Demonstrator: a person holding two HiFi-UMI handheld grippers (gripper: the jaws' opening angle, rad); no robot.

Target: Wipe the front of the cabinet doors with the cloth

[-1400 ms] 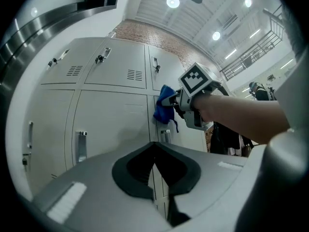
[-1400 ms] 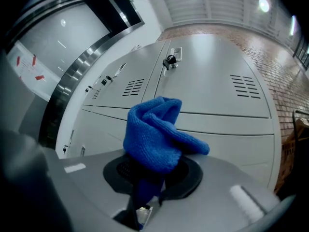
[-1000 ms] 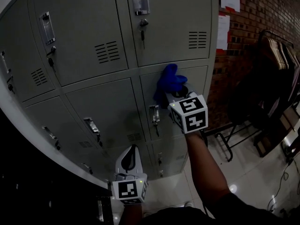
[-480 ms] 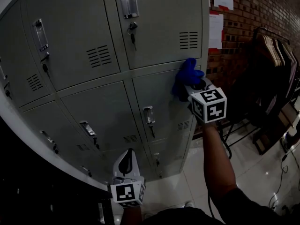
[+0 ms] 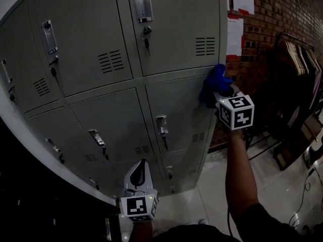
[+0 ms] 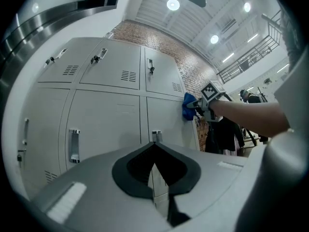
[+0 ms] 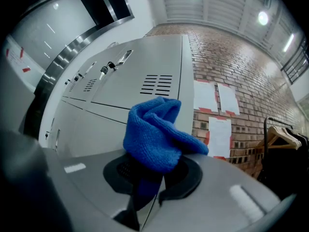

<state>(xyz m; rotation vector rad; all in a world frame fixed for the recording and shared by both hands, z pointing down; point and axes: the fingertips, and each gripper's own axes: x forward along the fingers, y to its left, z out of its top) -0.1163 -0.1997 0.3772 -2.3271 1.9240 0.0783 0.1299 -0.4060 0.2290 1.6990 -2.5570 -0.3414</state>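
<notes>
A bank of grey metal cabinet doors point(image 5: 171, 39) with handles, keys and vent slots fills the head view. My right gripper point(image 5: 221, 94) is shut on a bunched blue cloth point(image 5: 214, 83), which presses against the right edge of a middle-row door point(image 5: 176, 112). In the right gripper view the blue cloth point(image 7: 157, 134) bulges out of the shut jaws beside the door's vent slots point(image 7: 157, 84). My left gripper point(image 5: 137, 178) hangs low near the bottom doors, jaws shut and holding nothing. The left gripper view shows the cloth point(image 6: 189, 106) far off at the cabinet's edge.
A brick wall point(image 5: 282, 19) with taped white papers point(image 5: 234, 34) stands right of the cabinet. A clothes rack with hangers point(image 5: 298, 59) and a metal frame stand further right on the glossy tiled floor point(image 5: 272, 190).
My right gripper has carried the cloth rightward along the middle-row door, from near its centre to the cabinet's right edge. The left gripper has barely moved.
</notes>
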